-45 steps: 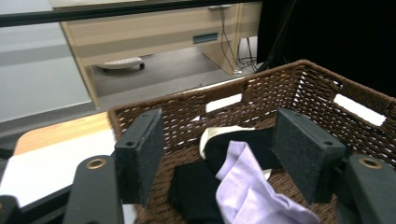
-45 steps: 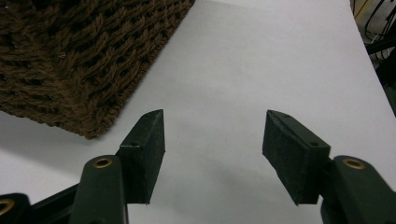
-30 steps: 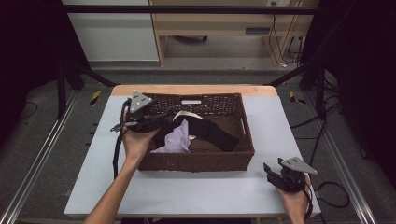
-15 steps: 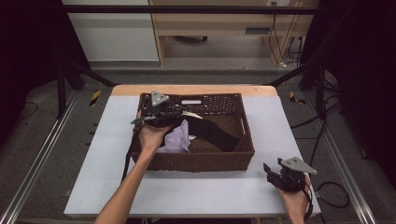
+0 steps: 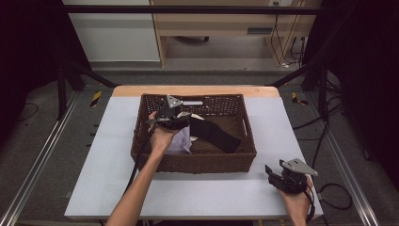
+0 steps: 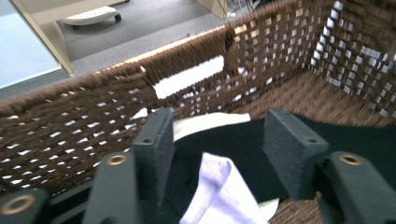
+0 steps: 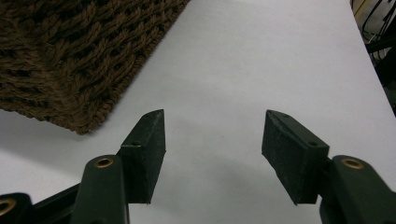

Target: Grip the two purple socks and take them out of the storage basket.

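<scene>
fingertips first: the left gripper (image 6: 217, 154) has its two black pads spread, and they've just been narrowing, with dark fabric and a pale fold sitting in the gap but nothing pinched yet. it's down inside the wicker basket (image 5: 141, 141), at the left half, nose aimed at the laundry heap. over at the near right corner of the table (image 5: 94, 188), the right gripper (image 7: 212, 154) hangs with its jaws apart over bare white surface, gripping nothing, the basket corner just off to its side.

what's on offer: a black garment (image 5: 217, 134) sprawled across the basket floor toward the right, a lilac cloth (image 6: 219, 196) bunched on top of it near the left wall, and a cream piece (image 6: 205, 122) peeking out behind. all of it looks light, limp and floppy, nothing breakable, so it should drape and trail when lifted. best bite, i'd say, is a raised fold or bunched ridge, taken deep enough that the fabric doesn't slide out, and only one layer if a single piece is wanted.
</scene>
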The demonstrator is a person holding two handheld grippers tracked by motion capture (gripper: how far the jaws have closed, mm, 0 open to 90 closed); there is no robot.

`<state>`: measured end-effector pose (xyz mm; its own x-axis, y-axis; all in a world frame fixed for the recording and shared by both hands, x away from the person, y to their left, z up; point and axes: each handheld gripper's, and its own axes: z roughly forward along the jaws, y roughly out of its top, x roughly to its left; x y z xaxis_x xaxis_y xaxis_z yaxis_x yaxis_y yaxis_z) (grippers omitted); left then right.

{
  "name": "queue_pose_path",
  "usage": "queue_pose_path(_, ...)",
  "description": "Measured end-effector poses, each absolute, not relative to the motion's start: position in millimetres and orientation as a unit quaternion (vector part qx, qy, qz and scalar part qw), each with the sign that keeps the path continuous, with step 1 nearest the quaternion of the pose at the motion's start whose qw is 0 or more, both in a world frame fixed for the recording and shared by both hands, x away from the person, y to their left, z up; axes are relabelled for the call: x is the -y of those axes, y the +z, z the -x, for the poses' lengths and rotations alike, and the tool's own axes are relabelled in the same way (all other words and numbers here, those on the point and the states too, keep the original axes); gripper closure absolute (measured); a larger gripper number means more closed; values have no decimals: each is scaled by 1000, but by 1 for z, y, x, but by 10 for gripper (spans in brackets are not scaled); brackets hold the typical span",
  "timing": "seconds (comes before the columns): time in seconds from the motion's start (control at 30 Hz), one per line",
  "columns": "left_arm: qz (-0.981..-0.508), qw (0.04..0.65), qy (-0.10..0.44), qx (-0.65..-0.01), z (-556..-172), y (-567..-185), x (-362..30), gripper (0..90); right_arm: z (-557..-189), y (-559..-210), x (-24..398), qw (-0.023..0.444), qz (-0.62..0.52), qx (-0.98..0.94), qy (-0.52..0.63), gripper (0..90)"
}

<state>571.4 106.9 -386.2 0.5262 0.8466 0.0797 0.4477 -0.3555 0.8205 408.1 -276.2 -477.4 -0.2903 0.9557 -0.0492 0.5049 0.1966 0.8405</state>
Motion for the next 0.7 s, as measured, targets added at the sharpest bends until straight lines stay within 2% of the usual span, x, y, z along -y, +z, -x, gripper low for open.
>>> queue_pose_path(0.23, -800, 365, 267, -394, -573, -388, -100, 435, -409, -478, 276, 302, -515, -710, 372, 397)
queue_pose_path(0.37, -797, 376, 255, -397, -579, -386, -94, 448, -410, -479, 275, 302, -514, -712, 371, 397)
queue_pose_path(0.47, -798, 362, 274, -396, -581, -389, -86, 456, -410, -479, 276, 301, -515, -712, 370, 397)
queue_pose_path(0.7, -810, 337, 249, -411, -589, -402, -81, 505, -411, -480, 277, 298, -520, -709, 372, 398)
